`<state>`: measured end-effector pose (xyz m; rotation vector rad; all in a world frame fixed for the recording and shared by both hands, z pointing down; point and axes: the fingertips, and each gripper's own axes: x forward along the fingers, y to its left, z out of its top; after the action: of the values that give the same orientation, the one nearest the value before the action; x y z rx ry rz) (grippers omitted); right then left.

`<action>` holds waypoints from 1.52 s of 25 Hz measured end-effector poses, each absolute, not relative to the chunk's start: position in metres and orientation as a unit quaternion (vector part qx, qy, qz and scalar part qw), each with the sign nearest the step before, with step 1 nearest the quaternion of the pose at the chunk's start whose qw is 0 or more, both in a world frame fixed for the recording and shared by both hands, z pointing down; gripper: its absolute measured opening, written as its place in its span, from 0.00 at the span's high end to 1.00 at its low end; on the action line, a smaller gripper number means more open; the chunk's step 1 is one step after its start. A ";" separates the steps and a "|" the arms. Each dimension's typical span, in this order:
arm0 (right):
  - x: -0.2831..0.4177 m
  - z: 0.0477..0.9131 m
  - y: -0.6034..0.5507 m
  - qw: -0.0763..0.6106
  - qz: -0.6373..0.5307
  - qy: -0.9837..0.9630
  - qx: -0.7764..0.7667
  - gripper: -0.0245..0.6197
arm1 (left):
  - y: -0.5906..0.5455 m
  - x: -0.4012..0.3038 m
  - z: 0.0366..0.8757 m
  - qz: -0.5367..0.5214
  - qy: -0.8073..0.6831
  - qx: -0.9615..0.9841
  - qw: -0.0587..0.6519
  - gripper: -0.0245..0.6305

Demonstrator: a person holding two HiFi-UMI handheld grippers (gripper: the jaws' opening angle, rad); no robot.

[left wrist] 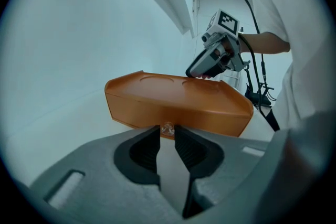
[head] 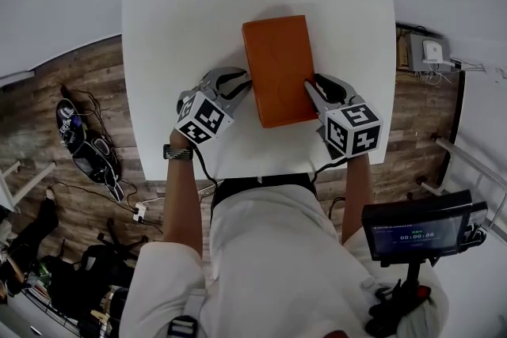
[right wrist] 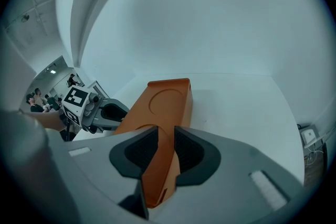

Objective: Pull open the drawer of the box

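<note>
Left hand-held gripper (head: 242,85), forearm angled inward, brackets the small clear knob (left wrist: 167,127) with slightly spread jaws. The right hand-held gripper (head: 313,85) pinches the right edge of the flat orange plastic box (head: 277,67), drawer shut, centre frame on the white table (head: 182,28).

You wear a white short-sleeved top (head: 269,249) and a dark watch (head: 178,153); your grey left gripper (head: 242,85) and right gripper (head: 311,85) each carry a black-and-white marker cube (head: 203,116).
</note>
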<state>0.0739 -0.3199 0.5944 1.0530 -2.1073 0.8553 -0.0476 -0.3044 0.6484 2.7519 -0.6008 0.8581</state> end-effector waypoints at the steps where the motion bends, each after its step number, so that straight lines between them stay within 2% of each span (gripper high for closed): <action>1: 0.074 0.594 -0.320 0.313 0.325 -0.798 0.399 0.81 | -0.304 -0.047 0.648 0.289 -0.196 0.931 0.101 0.82; 8: 0.077 0.592 -0.320 0.311 0.324 -0.796 0.406 0.79 | -0.304 -0.042 0.653 0.293 -0.167 0.935 0.109 0.82; 9: 0.078 0.591 -0.321 0.311 0.322 -0.795 0.410 0.77 | -0.304 -0.042 0.653 0.292 -0.165 0.936 0.110 0.82; 26: 0.086 0.608 -0.318 0.326 0.350 -0.769 0.424 0.77 | -0.305 -0.038 0.653 0.300 -0.166 0.935 0.095 0.85; 38: 0.088 0.608 -0.321 0.325 0.351 -0.766 0.429 0.77 | -0.303 -0.065 0.655 0.309 -0.191 0.926 0.103 0.85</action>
<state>0.0884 -0.3210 0.6079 1.1259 -2.0086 0.9206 -0.0648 -0.3031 0.6547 2.7325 -0.5621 0.9111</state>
